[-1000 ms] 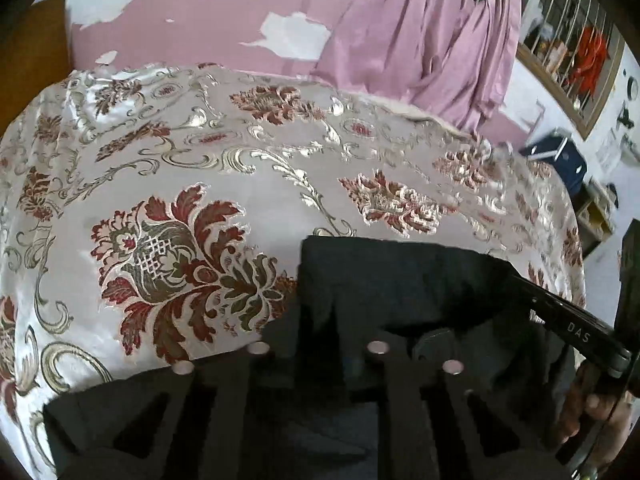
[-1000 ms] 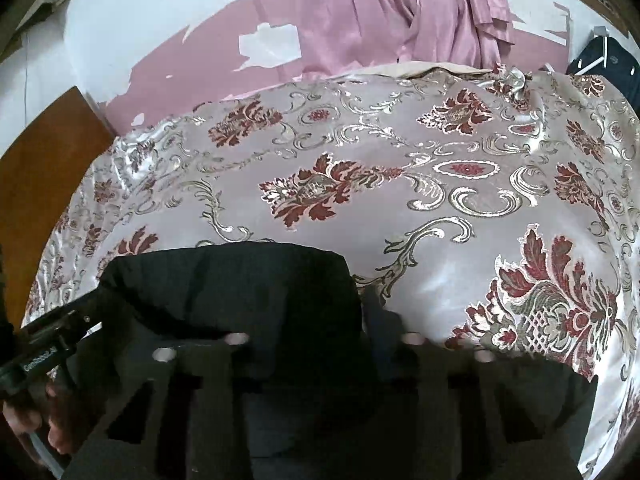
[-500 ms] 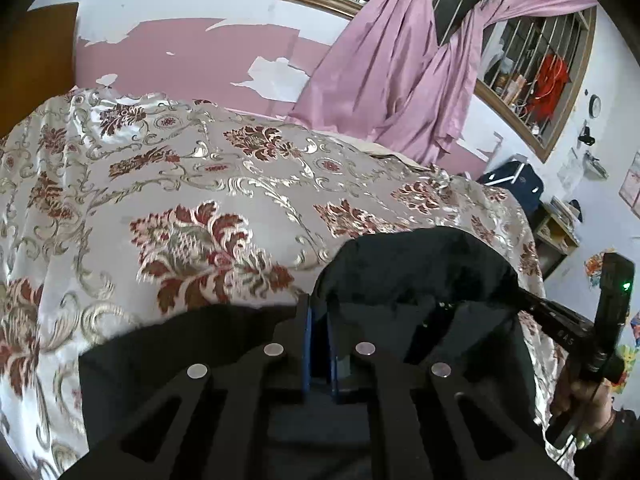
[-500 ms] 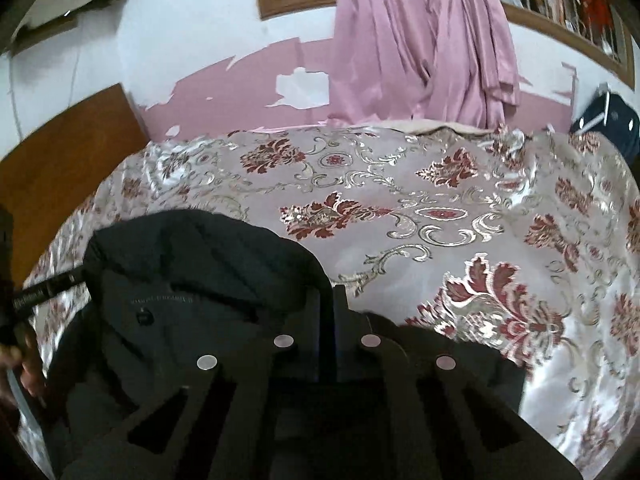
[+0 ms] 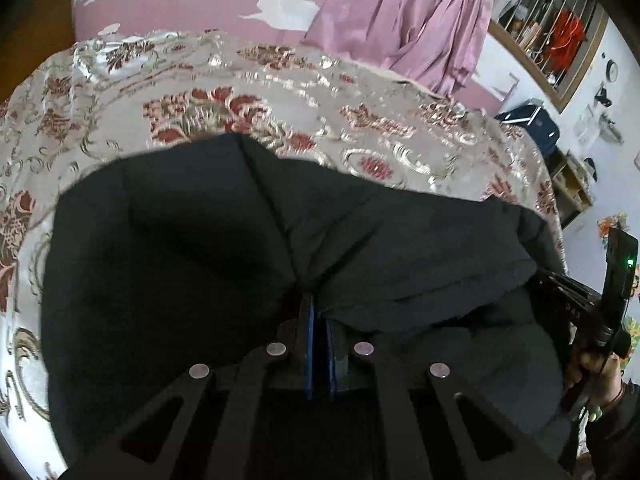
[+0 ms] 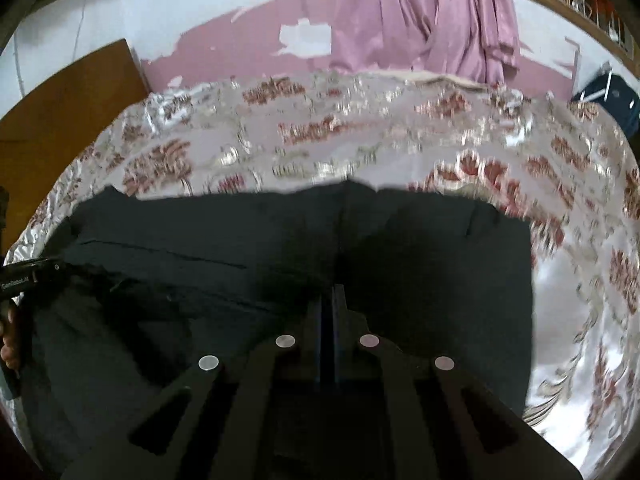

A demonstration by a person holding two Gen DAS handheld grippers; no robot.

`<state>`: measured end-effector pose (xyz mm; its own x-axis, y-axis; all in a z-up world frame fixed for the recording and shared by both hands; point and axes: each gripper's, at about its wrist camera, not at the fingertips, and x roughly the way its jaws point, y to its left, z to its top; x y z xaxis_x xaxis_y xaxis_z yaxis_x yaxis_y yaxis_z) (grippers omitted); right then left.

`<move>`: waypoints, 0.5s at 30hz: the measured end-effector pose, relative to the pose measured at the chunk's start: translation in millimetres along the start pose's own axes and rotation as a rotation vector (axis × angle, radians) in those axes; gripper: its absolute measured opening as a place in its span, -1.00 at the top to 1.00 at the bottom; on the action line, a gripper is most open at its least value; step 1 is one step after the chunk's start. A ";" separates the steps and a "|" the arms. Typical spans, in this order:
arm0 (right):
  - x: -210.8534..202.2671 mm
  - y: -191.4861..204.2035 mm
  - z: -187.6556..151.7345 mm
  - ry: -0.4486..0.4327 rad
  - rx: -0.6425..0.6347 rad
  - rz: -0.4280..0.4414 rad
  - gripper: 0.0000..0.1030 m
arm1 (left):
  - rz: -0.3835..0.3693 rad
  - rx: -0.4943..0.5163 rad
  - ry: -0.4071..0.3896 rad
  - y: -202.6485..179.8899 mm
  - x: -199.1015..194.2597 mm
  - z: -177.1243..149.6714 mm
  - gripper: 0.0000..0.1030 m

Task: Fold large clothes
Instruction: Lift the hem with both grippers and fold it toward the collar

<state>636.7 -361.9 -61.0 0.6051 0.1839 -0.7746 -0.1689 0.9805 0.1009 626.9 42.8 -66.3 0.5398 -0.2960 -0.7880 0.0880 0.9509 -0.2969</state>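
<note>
Coat: our big black coat (image 5: 200, 264) lies on the bed (image 5: 100, 128); it looks soft and floppy.
Tools: left tool (image 5: 318, 312) and right tool (image 6: 333, 300) each pinch its edge.
Hold: we grab edges far apart.

A bed fills the room's middle, covered by a shiny silver bedspread (image 5: 280, 92) with red and gold floral figures, and a brown wooden headboard (image 6: 68, 96) stands at its left. Behind it the wall (image 6: 224, 44) shows pink paint peeling to white, with a mauve curtain (image 6: 424, 20) hanging down. A barred, wood-framed window (image 5: 548, 32) is at the right, above a low shelf unit (image 5: 572, 188).
</note>
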 end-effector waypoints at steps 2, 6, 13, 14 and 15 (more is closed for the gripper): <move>9.4 0.8 -7.5 0.013 0.001 -0.003 0.94 | 0.004 0.000 -0.004 1.3 7.2 -1.8 0.90; 27.1 2.6 -19.8 0.017 0.030 0.003 0.94 | -0.023 -0.023 -0.052 7.3 17.1 -10.2 0.90; 38.2 14.2 -33.6 -0.026 0.019 -0.046 0.94 | -0.026 -0.009 -0.112 4.8 15.6 -17.1 0.90; 36.7 12.6 -34.3 -0.030 0.025 -0.038 0.94 | -0.019 -0.001 -0.113 3.3 15.2 -17.0 0.90; 35.2 10.7 -34.3 -0.035 0.028 -0.031 0.94 | -0.009 0.010 -0.115 1.7 15.4 -17.0 0.90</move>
<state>629.5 -347.2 -108.6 0.6366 0.1553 -0.7554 -0.1281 0.9872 0.0949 621.1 38.2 -88.1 0.6310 -0.2928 -0.7184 0.1013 0.9492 -0.2980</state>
